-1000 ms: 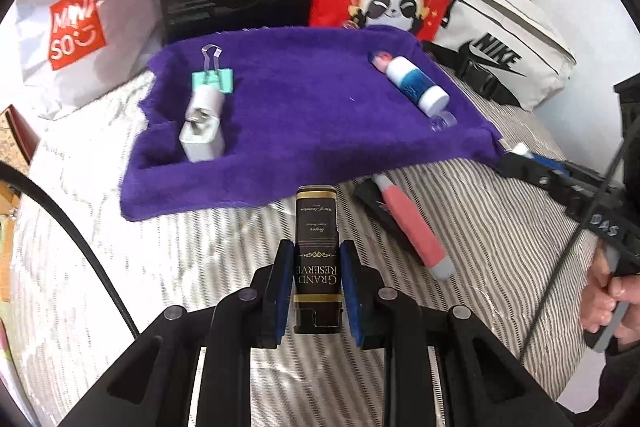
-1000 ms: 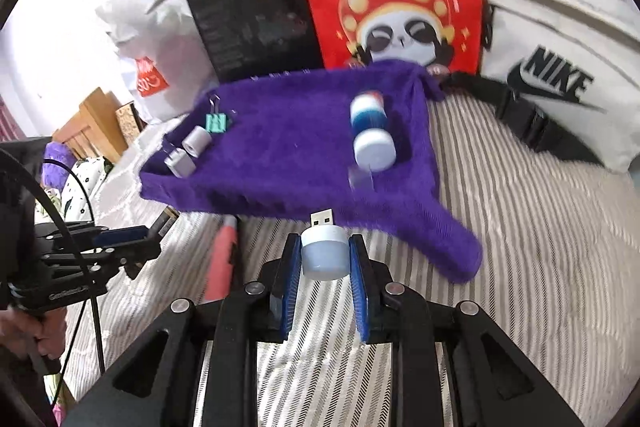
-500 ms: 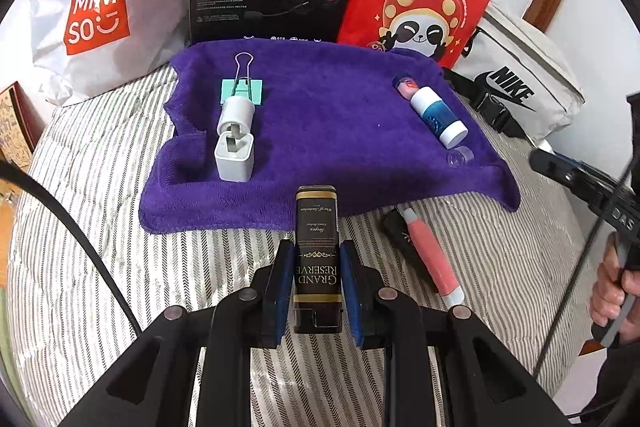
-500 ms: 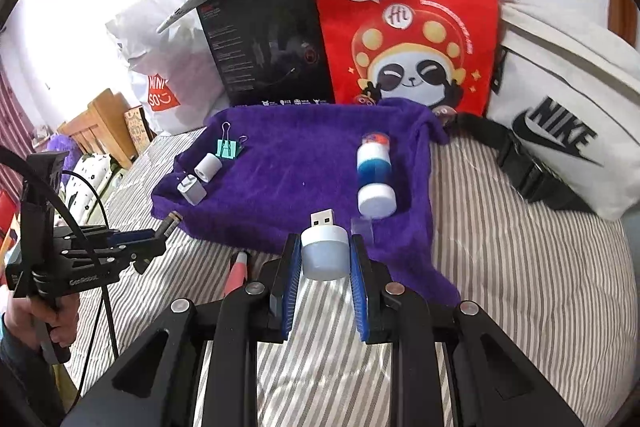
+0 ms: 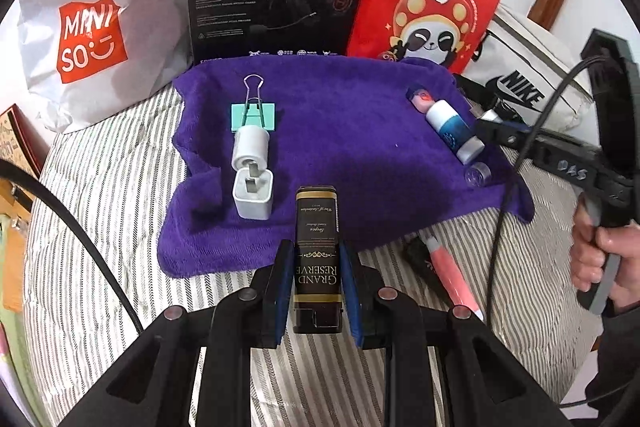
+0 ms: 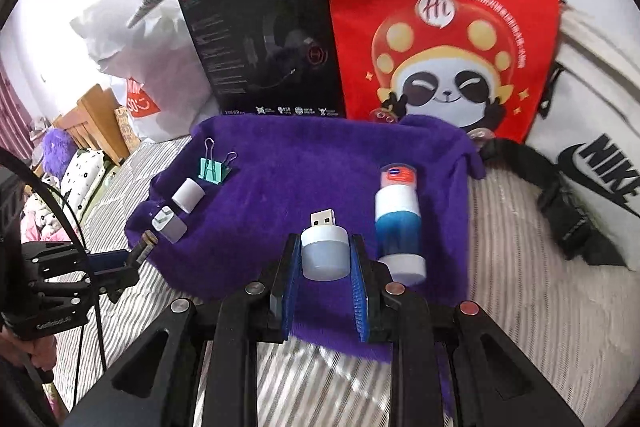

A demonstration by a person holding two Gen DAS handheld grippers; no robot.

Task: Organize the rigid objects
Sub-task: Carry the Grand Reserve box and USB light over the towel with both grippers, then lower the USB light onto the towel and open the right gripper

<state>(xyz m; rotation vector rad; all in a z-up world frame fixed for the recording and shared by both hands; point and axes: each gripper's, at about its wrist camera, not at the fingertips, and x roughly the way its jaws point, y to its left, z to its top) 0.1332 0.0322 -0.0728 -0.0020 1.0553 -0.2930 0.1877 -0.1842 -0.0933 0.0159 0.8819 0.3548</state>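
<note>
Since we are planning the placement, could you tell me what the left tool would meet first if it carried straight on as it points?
Probably bare purple towel, right of the white charger; depth is uncertain.

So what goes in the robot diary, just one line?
left gripper: shut on black box | right gripper: shut on USB light | both over purple towel

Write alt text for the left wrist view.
The left gripper grips a black Grand Reserve box over the near edge of a purple towel on a striped bed. The towel holds a binder clip, two chargers and a glue stick.
</note>
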